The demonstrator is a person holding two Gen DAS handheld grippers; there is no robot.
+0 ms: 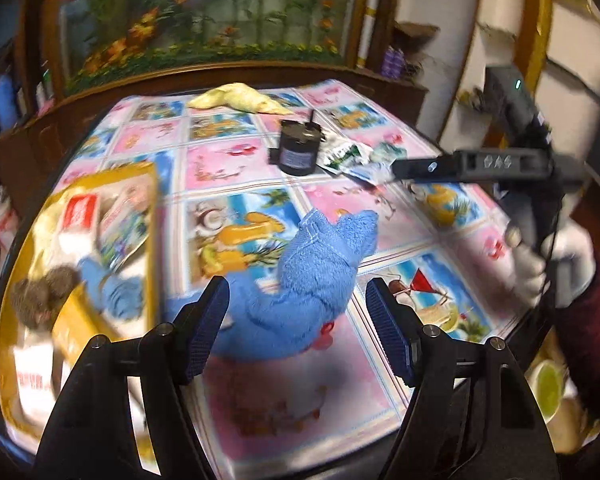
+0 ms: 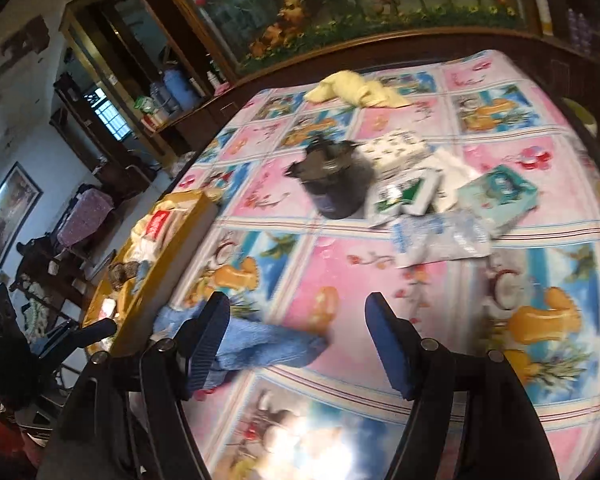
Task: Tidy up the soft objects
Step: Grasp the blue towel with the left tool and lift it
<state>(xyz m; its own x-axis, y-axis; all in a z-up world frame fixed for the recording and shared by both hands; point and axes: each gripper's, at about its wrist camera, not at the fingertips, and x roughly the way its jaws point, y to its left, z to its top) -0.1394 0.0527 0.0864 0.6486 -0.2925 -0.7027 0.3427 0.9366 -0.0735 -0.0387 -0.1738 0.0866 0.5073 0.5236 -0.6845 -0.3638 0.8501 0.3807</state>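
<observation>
Left gripper: my left gripper is spread wide and grasps nothing; the pads stand clear on either side of the blue plush toy.
Right gripper: my right gripper is also released and empty, with only patterned tablecloth between its fingers.
Blue plush toy: it lies on the table near the front edge, just right of the yellow box at the left edge.
Long axis: seen from the left wrist, the toy runs from low between the jaws up and to the right, so it lies slantwise across the gap, not square to it.
Nearer hand: the left, I judge; the toy's bulk sits right ahead of its fingers, while from the right wrist the same toy shows off to the left, partly behind the left finger.
Box contents: blurred; I make out soft things, one blue and one brownish.
Other soft thing: a yellow cloth lies by the far edge, well apart from both grippers.
Next move: I would close the left on the toy's body and carry it left to the box.
</observation>
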